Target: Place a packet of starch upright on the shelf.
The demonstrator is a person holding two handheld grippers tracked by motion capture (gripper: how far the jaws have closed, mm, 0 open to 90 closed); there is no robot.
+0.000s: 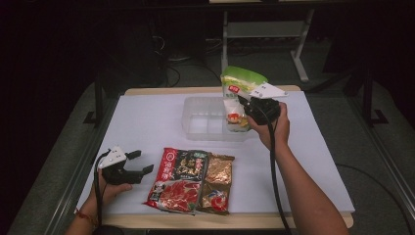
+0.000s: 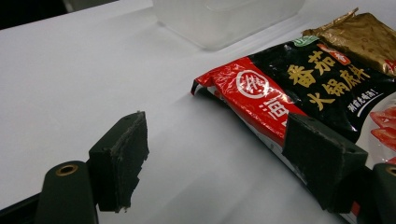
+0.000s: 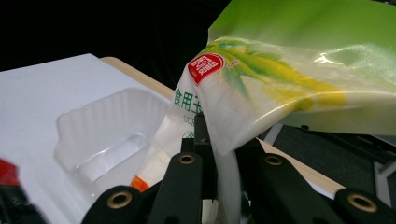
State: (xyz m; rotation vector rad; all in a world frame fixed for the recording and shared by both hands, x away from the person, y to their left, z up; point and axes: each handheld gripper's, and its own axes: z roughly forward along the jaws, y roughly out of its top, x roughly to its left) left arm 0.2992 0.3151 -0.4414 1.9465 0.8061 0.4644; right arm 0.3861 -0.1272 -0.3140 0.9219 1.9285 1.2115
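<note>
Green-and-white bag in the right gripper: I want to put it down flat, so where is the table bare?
Bare white tabletop lies left of the clear plastic tray, and right of the right gripper holding the green-and-white bag. Crowded: the front middle, with the red-and-black hotpot packet, gold sachets and left gripper.

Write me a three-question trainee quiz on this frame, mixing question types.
1. True or false: the right gripper is shut on the green-and-white bag.
2. Which lies nearest the left gripper? A. red-and-black packet B. gold packet C. clear plastic container
3. What do the left gripper's jaws hold?

Key: 1. True. 2. A. 3. Nothing; they stand open beside the red-and-black packet.
</note>
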